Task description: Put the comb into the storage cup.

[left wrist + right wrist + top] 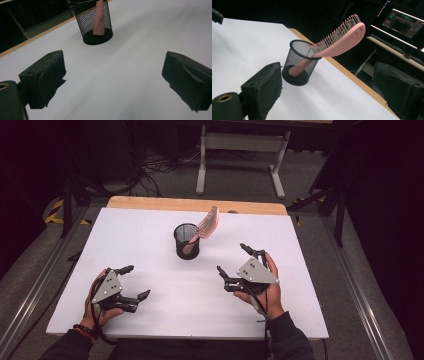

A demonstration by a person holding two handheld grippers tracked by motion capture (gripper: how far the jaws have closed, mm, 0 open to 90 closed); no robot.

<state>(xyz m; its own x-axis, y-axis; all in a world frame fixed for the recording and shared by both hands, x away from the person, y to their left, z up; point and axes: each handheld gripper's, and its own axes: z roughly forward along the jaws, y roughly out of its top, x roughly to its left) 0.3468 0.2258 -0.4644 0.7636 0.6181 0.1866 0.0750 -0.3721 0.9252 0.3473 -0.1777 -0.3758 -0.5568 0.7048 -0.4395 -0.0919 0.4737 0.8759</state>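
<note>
Surface: white table top (pixel 150 245) with a wooden far edge, dark room and grey floor around it.
Mesh pen cup (pixel 187 241): black, upright, near the middle of the table toward the far side.
Pink hairbrush (pixel 206 227): handle down inside the cup, bristled head leaning out over the rim.
Left gripper (pixel 136 281): resting at the near left, jaws spread, nothing between them.
Right gripper (pixel 233 259): near right of the cup and apart from it, jaws spread wide, holding nothing.
</note>
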